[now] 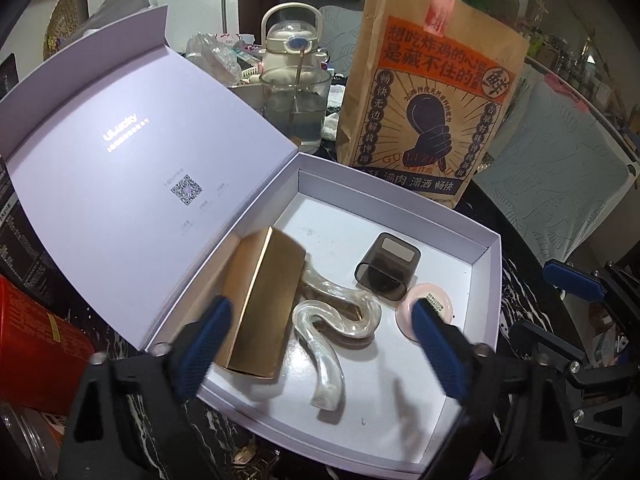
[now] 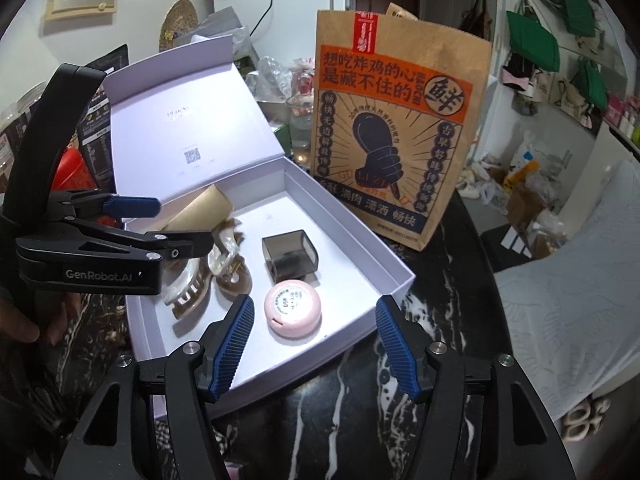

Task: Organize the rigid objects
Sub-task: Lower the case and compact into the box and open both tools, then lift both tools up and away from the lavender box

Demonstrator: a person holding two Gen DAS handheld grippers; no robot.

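Left gripper point(image 1: 320, 332) blue-padded jaws spread wide, empty, over open white cardboard box point(image 1: 486, 280); gold rectangular box point(image 1: 260, 304) tilted inside, partly hiding pearly curved hair claw point(image 1: 336, 320); right gripper point(image 2: 316, 344) parted, empty, pink round case point(image 2: 293, 311) just ahead

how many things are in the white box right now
4: gold box against the hinge-side wall, pearly hair claw beside it, smoky cap farther back, pink round case in front of it. More may be hidden.
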